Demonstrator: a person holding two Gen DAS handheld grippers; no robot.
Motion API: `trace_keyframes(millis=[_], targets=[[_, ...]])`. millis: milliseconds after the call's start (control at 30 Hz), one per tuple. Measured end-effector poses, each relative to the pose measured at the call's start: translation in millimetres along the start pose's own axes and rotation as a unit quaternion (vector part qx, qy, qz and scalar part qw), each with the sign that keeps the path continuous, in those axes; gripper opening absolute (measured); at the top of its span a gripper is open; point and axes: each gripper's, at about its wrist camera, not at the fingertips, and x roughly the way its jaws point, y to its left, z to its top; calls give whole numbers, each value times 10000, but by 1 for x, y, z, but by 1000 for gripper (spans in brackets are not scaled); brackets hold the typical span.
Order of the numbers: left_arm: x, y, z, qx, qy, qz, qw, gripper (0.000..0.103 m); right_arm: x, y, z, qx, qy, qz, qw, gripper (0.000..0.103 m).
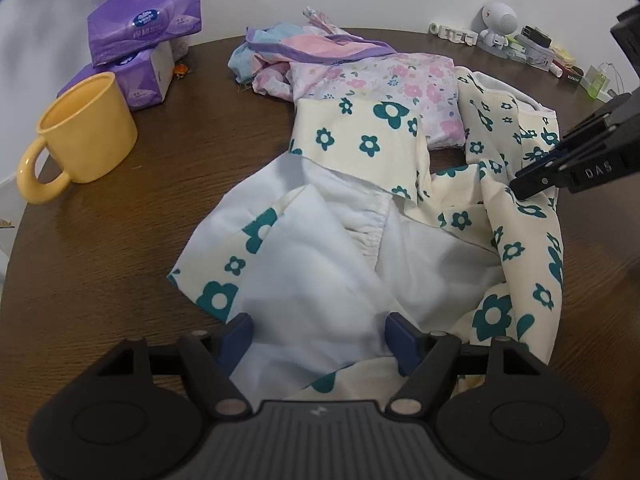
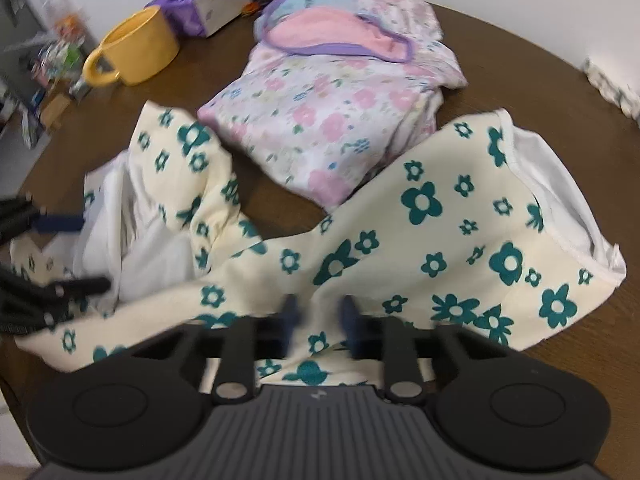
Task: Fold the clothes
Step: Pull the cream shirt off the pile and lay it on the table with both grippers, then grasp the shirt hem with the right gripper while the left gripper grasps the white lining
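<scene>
A cream garment with teal flowers (image 1: 360, 136) lies rumpled on the round brown table (image 1: 120, 248), its white inside showing; it also shows in the right wrist view (image 2: 432, 240). My left gripper (image 1: 320, 340) is open, its blue pads (image 1: 236, 336) standing on either side of the white fabric. My right gripper (image 2: 318, 320) is blurred, its jaws narrow with cream fabric between them; in the left wrist view (image 1: 520, 190) its tip rests on the garment at the right.
A folded pink floral garment (image 2: 340, 120) with a pink and purple piece (image 2: 332, 32) on top lies behind. A yellow mug (image 1: 80, 132) and purple tissue packs (image 1: 144, 24) stand at the left. Small items (image 1: 532, 48) line the far right edge.
</scene>
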Motion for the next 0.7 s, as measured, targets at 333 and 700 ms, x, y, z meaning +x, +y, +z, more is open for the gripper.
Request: trace_keyframes(millis=[333, 700], targets=[[5, -5, 3, 80, 24, 155, 9998, 71, -12, 9, -11, -389, -219, -143, 9989, 4], [-6, -20, 8, 345, -210, 128, 9991, 8, -33, 9, -22, -410, -651, -224, 9968, 3]])
